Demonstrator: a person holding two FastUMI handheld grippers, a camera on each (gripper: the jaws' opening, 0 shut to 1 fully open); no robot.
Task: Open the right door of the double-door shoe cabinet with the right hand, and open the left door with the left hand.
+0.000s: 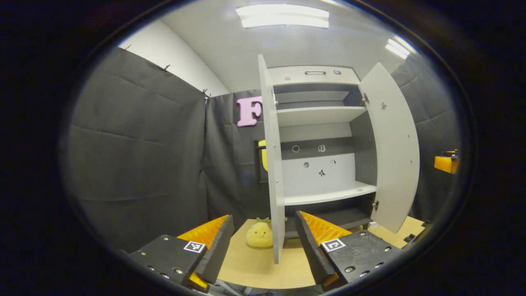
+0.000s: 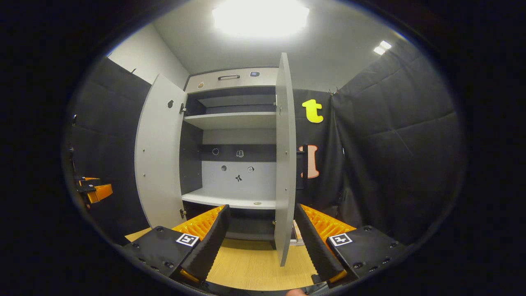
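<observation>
The grey shoe cabinet (image 1: 324, 117) stands with both doors swung out and its shelves bare. In the left gripper view the left door (image 1: 273, 164) is edge-on straight ahead. Its lower corner falls between the spread fingers of my left gripper (image 1: 263, 250), which is open and not pressing it. The right door (image 1: 390, 152) angles outward. In the right gripper view the right door (image 2: 285, 164) is edge-on, its bottom between the parted fingers of my right gripper (image 2: 261, 246), open, no contact seen. The left door (image 2: 158, 156) hangs wide there.
A yellow plush toy (image 1: 259, 235) sits on the wooden floor (image 1: 254, 267) just left of the left door's foot. A drawer with a handle (image 1: 314, 72) tops the cabinet. The other gripper shows far right (image 1: 447, 162) and far left (image 2: 92, 191). Black cloth walls close both sides.
</observation>
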